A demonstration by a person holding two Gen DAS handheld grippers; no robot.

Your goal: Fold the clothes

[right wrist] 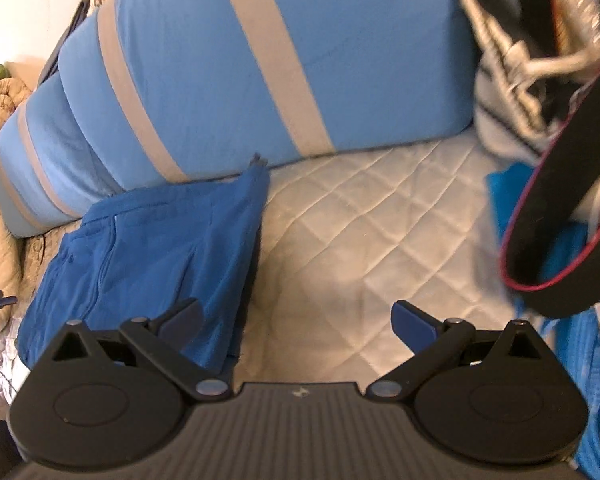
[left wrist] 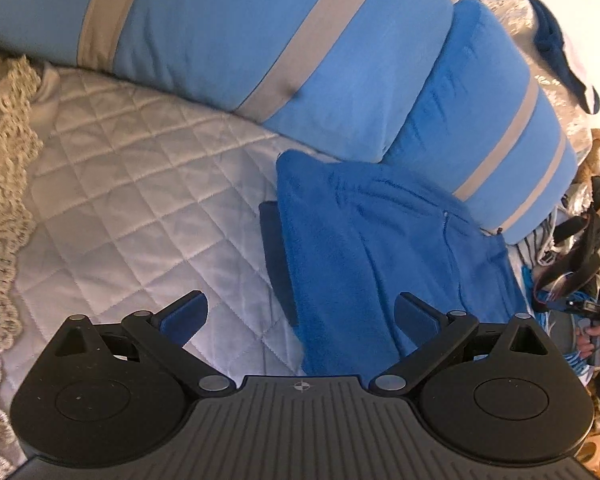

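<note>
Left gripper [left wrist: 300,316]: jaws wide apart, nothing between them, above the white quilt [left wrist: 140,200] and the near edge of the garment.
Right gripper [right wrist: 296,320]: jaws wide apart too, empty, over bare quilt [right wrist: 360,220].
Blue garment [left wrist: 380,248]: folded into a flat long stack on the quilt, far end touching the striped blue pillows [left wrist: 260,32]; left of the right gripper in the right wrist view [right wrist: 160,248].
Pile of other clothes [right wrist: 560,160]: at the right edge, blurred.

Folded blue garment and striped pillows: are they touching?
Touching. The right wrist view shows the blue garment with its far edge lying against the striped pillows.
</note>
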